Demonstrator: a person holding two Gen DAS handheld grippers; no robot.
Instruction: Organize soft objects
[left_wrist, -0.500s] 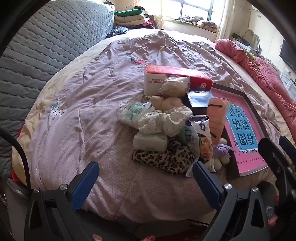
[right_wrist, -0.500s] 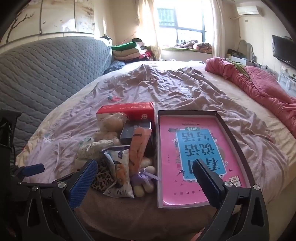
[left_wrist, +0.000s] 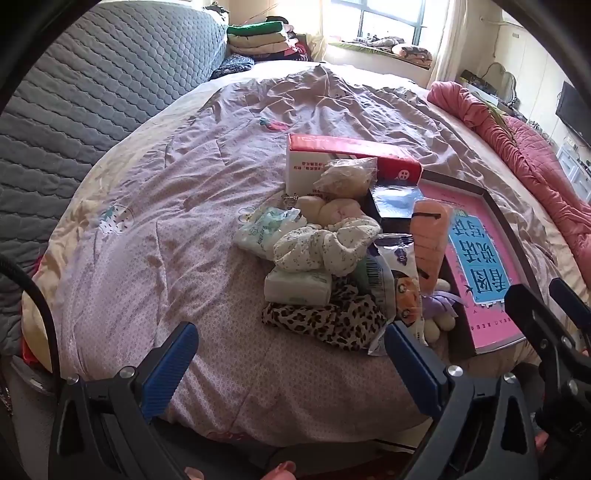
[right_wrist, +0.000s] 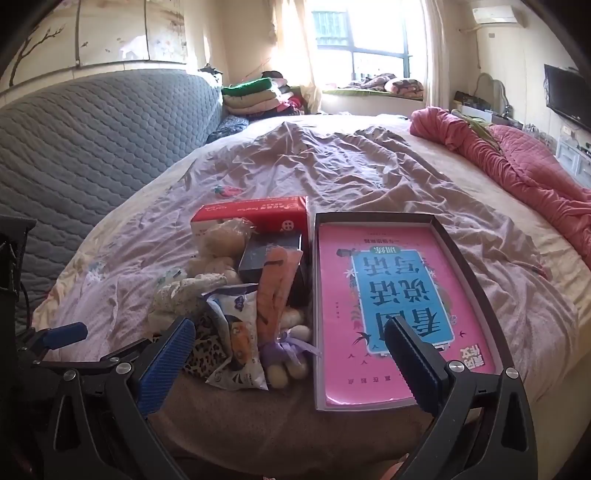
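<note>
Soft objects (left_wrist: 332, 266) lie in a heap near the front edge of the bed (left_wrist: 166, 229), just beside an open shallow box (right_wrist: 465, 258). In this box lies a pink book (right_wrist: 391, 306) with big white Chinese characters on a blue field; from here they stand upside down, and I cannot read them for sure. Behind the heap stands a red and white carton (left_wrist: 343, 158) with small Chinese print on its side and a white mark on its red end. A snack bag (right_wrist: 240, 343) at the front of the heap shows a barcode in the left view and an orange cartoon figure; its words are too small to read. A leopard-print cloth (left_wrist: 325, 321) lies at the front of the heap.

The bed has a wrinkled pale lilac sheet with small printed figures, and a pink quilt (right_wrist: 517, 162) is bunched at its far right edge. A grey quilted headboard (right_wrist: 92, 140) runs along the left edge. Folded clothes (right_wrist: 251, 96) are stacked at the far left corner, under a bright window (right_wrist: 362, 40).

Left hand-held gripper (left_wrist: 291, 354) and right hand-held gripper (right_wrist: 288, 354) both have their jaws spread wide, with nothing between them.
</note>
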